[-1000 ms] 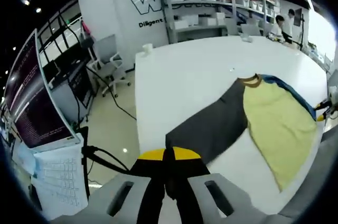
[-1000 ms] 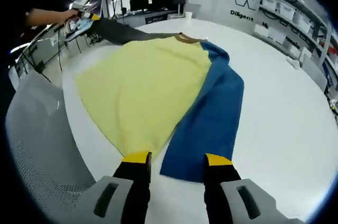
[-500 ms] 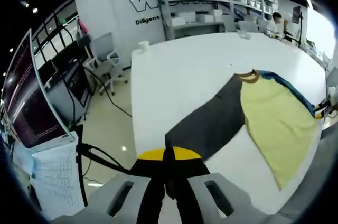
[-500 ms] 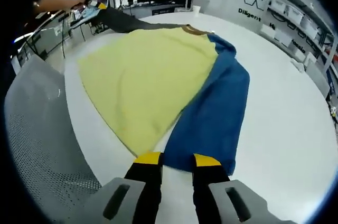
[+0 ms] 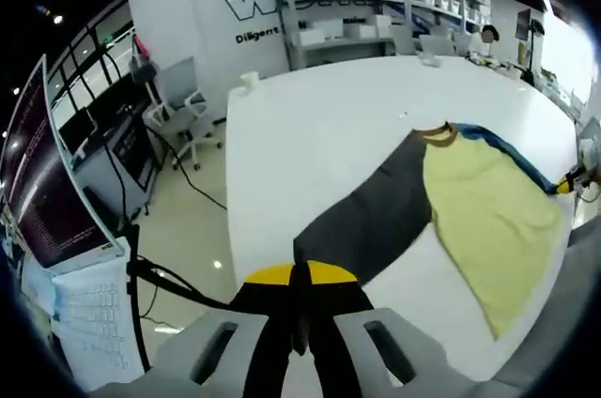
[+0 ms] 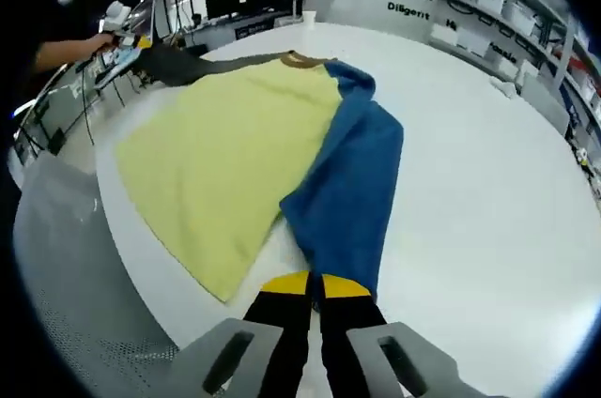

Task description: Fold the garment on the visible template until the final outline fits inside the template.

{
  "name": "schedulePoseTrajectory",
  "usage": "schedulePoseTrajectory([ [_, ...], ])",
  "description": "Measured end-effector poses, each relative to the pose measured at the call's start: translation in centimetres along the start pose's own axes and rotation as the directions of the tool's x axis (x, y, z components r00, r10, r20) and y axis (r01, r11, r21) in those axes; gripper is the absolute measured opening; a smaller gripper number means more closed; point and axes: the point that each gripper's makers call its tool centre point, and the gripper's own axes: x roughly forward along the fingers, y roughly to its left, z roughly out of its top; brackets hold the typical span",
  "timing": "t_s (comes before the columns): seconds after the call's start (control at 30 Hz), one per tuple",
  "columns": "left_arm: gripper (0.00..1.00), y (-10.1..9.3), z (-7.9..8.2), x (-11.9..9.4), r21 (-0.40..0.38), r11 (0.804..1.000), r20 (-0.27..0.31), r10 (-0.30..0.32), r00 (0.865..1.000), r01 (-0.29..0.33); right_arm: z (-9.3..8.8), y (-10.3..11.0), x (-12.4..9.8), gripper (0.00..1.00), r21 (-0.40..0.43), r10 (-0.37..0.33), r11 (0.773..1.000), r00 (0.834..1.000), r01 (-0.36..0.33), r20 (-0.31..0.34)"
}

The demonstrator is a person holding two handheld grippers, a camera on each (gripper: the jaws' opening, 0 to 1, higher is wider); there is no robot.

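Nearest the table's (image 5: 310,135) front edge, the left gripper (image 5: 300,275) is pinched tight on the cuff of the dark grey sleeve (image 5: 376,215), which runs off the edge, while the right gripper (image 6: 315,283) is clamped on the end of the blue sleeve (image 6: 352,187). Between them the shirt (image 6: 221,149) lies spread flat, its yellow body reaching close to the near rim and its brown collar (image 6: 299,60) pointing away. Beyond the collar the white tabletop stretches bare and wide to a paper cup (image 5: 249,81) at the far edge, with storage shelves (image 5: 366,4) behind.

garment (image 6: 244,135) spread on table (image 6: 488,191) | left claw (image 5: 299,275) on one sleeve end | right claw (image 6: 314,283) on opposite sleeve end
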Motion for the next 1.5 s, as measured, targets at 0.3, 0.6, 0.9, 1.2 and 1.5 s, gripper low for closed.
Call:
schedulePoseTrajectory([
  [0.3, 0.02, -0.3, 0.2, 0.4, -0.017, 1.0, 0.005, -0.006, 1.0, 0.006, 5.7, -4.7, -3.3, 0.0, 0.067, -0.081, 0.995, 0.992, 0.075, 0.101],
  [0.6, 0.02, 0.0, 0.5, 0.6, -0.019, 1.0, 0.011, -0.012, 1.0, 0.012, 9.6, -9.0, -5.8, 0.0, 0.148, -0.135, 0.982, 0.984, 0.117, 0.117],
  [0.9, 0.02, 0.5, 0.5, 0.1, -0.021, 1.0, 0.007, 0.0, 1.0, 0.0, 13.1, -13.8, -7.7, 0.0, 0.366, -0.19, 0.923, 0.969, 0.12, 0.16],
  [1.2, 0.02, 0.9, 0.6, -0.2, -0.03, 1.0, 0.006, 0.004, 1.0, -0.004, 15.6, -16.6, -9.7, 0.0, 0.455, -0.201, 0.884, 0.965, 0.104, 0.17],
  [1.5, 0.02, 1.7, 1.2, -0.1, -0.036, 0.999, 0.004, -0.006, 1.0, 0.006, 15.8, -17.9, -10.3, 0.0, 0.6, -0.186, 0.793, 0.979, 0.102, 0.079],
])
